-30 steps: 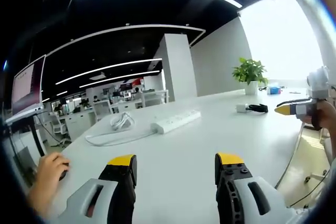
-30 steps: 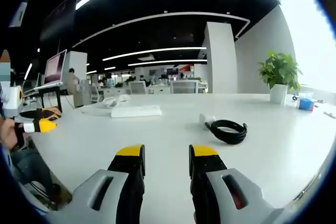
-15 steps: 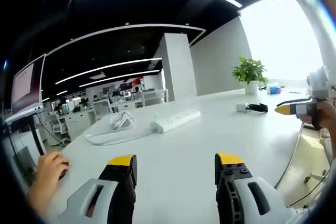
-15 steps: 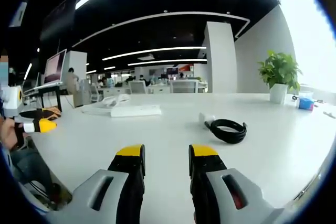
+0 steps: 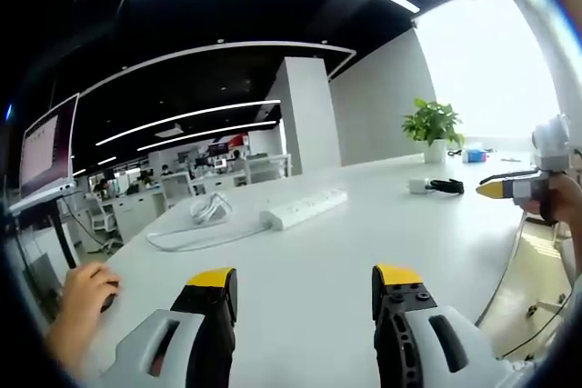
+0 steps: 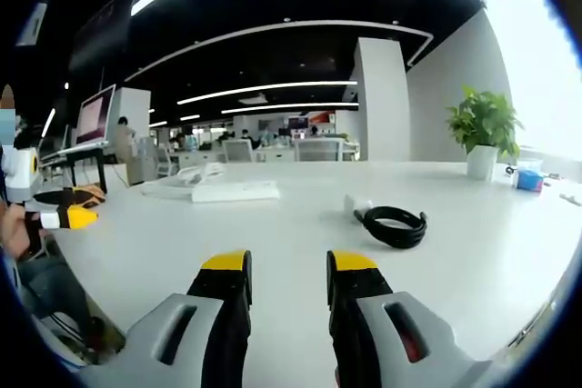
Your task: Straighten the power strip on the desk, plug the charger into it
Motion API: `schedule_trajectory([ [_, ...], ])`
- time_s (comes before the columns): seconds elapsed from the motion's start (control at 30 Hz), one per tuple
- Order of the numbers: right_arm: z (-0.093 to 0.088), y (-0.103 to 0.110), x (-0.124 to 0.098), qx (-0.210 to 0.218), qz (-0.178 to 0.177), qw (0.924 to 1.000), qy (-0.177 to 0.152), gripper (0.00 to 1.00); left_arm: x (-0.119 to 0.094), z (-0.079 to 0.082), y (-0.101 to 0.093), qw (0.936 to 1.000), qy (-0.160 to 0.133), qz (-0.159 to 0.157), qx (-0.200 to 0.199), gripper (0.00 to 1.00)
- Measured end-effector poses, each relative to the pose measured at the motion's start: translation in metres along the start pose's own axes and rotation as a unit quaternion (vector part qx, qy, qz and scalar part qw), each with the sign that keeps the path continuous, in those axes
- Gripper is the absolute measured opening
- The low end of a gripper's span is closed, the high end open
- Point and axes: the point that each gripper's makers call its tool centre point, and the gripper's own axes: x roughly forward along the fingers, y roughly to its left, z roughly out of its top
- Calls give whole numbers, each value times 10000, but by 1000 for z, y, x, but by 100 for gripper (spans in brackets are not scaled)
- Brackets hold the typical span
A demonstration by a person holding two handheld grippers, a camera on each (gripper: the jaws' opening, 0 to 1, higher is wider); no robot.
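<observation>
A white power strip [image 5: 305, 209] lies at an angle on the white desk [image 5: 300, 252], its white cord [image 5: 202, 224] looped to its left. The same strip [image 6: 232, 192] lies far ahead to the left in the right gripper view. A white charger [image 6: 357, 205] with a coiled black cable [image 6: 395, 226] rests ahead of my right gripper [image 6: 285, 265], which is open and holds nothing. That charger [image 5: 418, 186] is small at the right of the left gripper view. My left gripper [image 5: 305, 279] hovers open over the desk. The other gripper's yellow tip [image 5: 498, 190] enters from the right.
A potted plant [image 6: 482, 129] and a small blue box [image 6: 529, 179] stand at the desk's far right end. A person's hand [image 5: 77, 302] rests at the left desk edge below a raised laptop [image 5: 45, 152]. Office desks and chairs fill the background.
</observation>
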Motion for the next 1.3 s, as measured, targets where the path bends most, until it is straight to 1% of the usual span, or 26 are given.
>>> schedule_trajectory([
  [0.3,0,0,1,-8,19,10000,16,33,0,-2,-1,10000,31,-11,7,61],
  [0.97,2,5,3,-54,65,10000,6,33,1,-1,0,10000,36,-18,7,61],
  [1.3,-1,5,3,-36,56,10000,36,33,2,-6,2,9999,105,-14,-32,61],
])
